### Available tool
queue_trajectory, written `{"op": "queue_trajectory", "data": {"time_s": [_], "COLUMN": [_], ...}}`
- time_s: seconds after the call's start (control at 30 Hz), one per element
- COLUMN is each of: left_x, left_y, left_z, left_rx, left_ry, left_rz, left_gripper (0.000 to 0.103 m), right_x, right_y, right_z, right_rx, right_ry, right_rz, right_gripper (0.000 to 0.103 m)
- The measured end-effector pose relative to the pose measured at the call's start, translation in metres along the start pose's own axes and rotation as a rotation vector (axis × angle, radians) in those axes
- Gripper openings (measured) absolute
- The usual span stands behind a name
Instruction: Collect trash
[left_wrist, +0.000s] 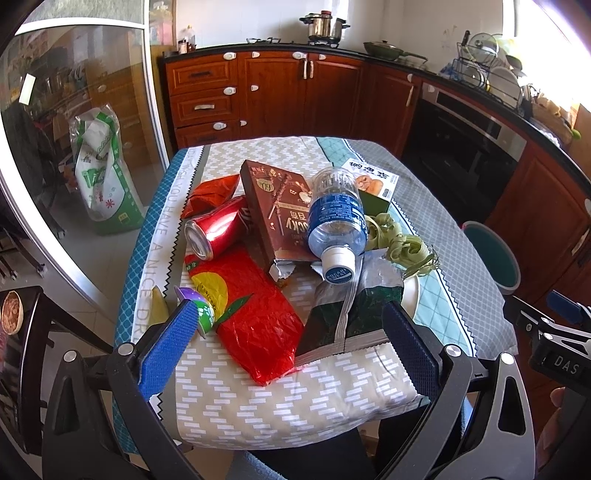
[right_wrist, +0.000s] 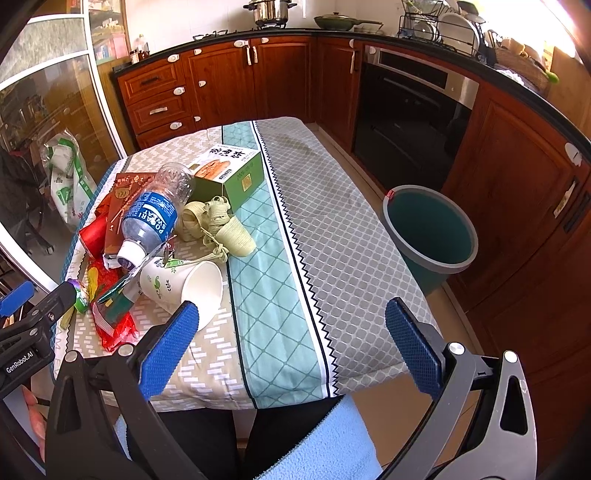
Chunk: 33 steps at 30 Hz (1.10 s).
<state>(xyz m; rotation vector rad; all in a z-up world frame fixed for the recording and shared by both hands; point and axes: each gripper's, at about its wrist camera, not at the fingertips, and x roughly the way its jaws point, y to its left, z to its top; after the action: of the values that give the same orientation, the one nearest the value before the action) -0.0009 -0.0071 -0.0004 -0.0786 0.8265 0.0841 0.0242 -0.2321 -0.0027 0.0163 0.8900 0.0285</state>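
While both grippers hang over the near edge with nothing between their blue pads, the table (right_wrist: 332, 236) fills most of each view, draped in a cloth of beige, teal and grey panels. Beside its right edge, on the floor, stands a green bucket (right_wrist: 430, 230) with a grey rim, well apart from the litter.

All the trash sits heaped on the left half of the cloth. A red crinkled wrapper (left_wrist: 251, 314) lies flat nearest the front, touching a dark foil pouch (left_wrist: 347, 317) to its right. Behind them a brown Pocky box (left_wrist: 277, 214) leans up over a red soda can (left_wrist: 218, 229) lying on its side. A Pocari Sweat bottle (left_wrist: 336, 218) rests across the box, cap pointing toward the camera. A green-and-white carton (right_wrist: 229, 173) lies at the back of the heap, and just in front of it a tangle of pale green ribbon (right_wrist: 218, 225). A white paper cup (right_wrist: 184, 284) lies tipped over, its mouth facing the near edge. A small purple-and-green wrapper (left_wrist: 199, 310) sits at the front left.

The left gripper (left_wrist: 291, 339) is spread wide, its left pad just beside the purple-and-green wrapper. The right gripper (right_wrist: 291, 339) is likewise wide apart above the cloth, its left pad overlapping the cup's rim in view.
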Motion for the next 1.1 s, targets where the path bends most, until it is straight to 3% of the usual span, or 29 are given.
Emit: {"op": "queue_trajectory", "data": {"time_s": [1.1], "left_x": [0.0024], "left_y": [-0.0018], "left_z": [-0.0046], "left_rx": [0.023], "left_ry": [0.005], "left_rz": [-0.027], "left_gripper": [0.099], "right_x": [0.0052], "right_y": [0.0022], "right_z": [-0.0026], "right_rx": [-0.005], "right_ry": [0.011], "right_rz": [-0.014], "right_gripper": [0.097]}}
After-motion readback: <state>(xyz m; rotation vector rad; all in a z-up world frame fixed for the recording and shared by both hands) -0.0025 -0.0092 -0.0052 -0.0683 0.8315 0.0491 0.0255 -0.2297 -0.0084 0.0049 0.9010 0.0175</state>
